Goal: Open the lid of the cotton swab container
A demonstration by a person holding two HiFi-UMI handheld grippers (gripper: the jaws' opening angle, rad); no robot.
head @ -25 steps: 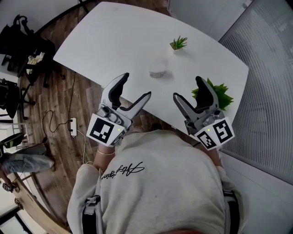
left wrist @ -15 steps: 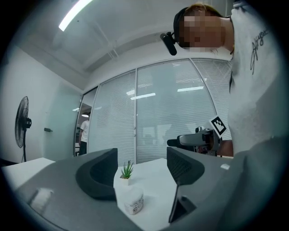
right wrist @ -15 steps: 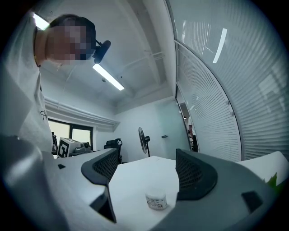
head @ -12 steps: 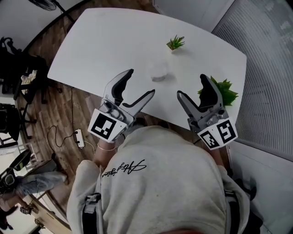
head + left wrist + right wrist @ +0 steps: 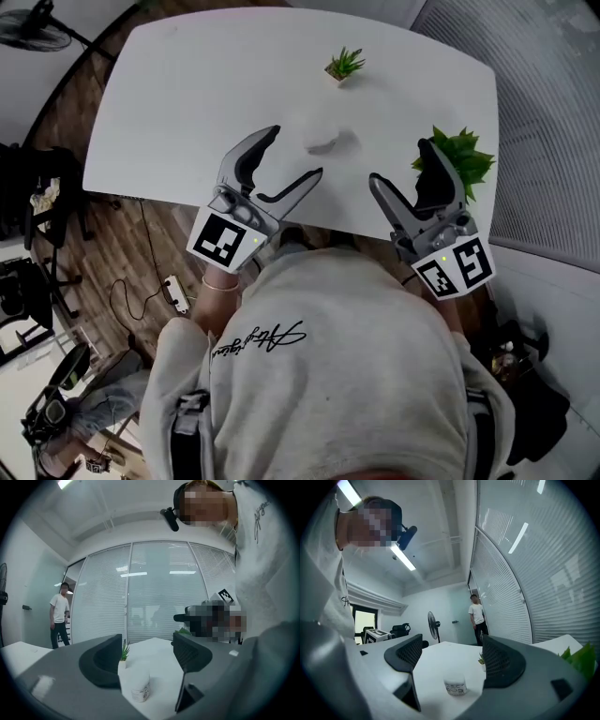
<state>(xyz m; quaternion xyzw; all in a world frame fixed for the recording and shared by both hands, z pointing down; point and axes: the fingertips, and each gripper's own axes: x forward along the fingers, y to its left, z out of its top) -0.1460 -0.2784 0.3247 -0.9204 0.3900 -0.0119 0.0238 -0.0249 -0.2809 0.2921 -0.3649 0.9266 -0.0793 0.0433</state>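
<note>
The cotton swab container is standing upright on the white table, near its front edge, with its lid appearing shut in the right gripper view; nothing is touching it; the left gripper is hovering just left of it, jaws standing wide apart and holding nothing; the right gripper is hovering to its right, jaws likewise apart and empty; a small potted plant is sitting farther back.

White table, wood floor, slatted blinds.
</note>
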